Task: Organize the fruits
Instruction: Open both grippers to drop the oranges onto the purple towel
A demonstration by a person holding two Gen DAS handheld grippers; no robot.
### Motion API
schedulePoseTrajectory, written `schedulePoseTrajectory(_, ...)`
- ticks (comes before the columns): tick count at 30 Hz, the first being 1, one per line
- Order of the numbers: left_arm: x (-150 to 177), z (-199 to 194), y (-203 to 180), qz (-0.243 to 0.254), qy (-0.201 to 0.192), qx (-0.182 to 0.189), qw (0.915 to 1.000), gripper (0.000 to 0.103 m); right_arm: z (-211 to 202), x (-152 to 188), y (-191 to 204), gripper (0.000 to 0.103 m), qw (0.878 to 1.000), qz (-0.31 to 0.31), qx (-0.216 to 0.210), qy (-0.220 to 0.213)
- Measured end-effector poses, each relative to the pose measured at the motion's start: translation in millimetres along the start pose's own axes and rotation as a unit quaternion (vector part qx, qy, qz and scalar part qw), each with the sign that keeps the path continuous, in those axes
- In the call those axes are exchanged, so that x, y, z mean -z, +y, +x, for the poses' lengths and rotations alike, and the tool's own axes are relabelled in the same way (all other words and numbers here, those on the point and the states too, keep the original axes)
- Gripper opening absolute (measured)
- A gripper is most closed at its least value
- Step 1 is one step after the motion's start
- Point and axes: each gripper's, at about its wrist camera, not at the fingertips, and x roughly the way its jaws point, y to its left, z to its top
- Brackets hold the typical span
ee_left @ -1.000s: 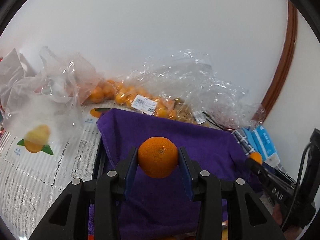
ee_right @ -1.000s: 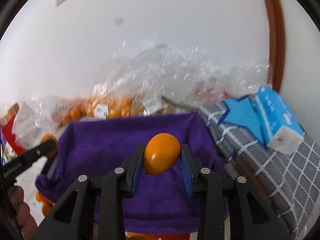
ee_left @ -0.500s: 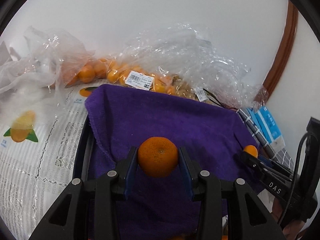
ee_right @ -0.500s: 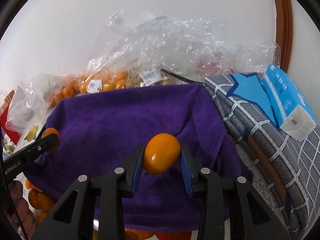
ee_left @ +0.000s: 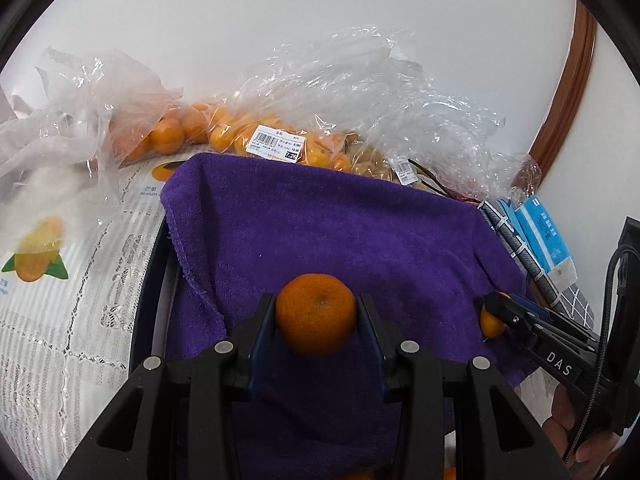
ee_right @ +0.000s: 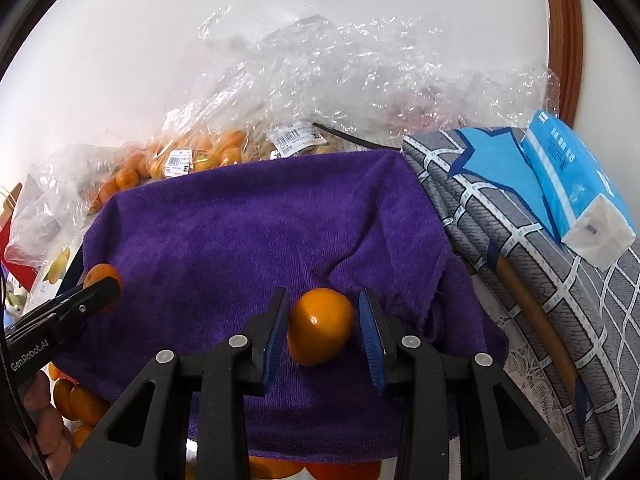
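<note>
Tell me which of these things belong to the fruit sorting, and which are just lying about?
Part of the job:
left gripper, holding a mandarin
right gripper, holding an orange fruit
purple towel
bagged oranges

Lying about:
blue tissue pack
grey checked cloth

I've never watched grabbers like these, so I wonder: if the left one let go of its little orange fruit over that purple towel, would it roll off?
Probably not far. The orange fruit is round, so on a hard surface it would likely roll. The purple towel looks thick and rumpled, which should slow it. Its skin looks finely pitted, so it seems unlikely to slip from the left gripper.
</note>
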Motion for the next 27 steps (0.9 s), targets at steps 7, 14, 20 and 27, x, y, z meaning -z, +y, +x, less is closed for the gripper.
schedulePoseTrajectory(7,-1,-1,-1,0.001,-0.004,0.005,1.0000,0.038,-4,-3,-4,0.060,1.000,0.020,-0.015,0.005)
schedulePoseTrajectory(14,-2,-9,0,-0.004,-0.026,0.022,0.9994,0.055,-14,-6,-5,0.082,1.000,0.017,0.010,-0.015)
schedulePoseTrajectory(20,-2,-14,0,-0.010,-0.037,0.022,0.9990,0.057,-20,-3,-1,0.082,0.999,0.011,0.009,-0.033)
schedulePoseTrajectory(27,-3,-21,1,-0.012,-0.056,0.023,0.9981,0.057,-30,-1,8,0.082,0.999,-0.006,0.011,-0.046)
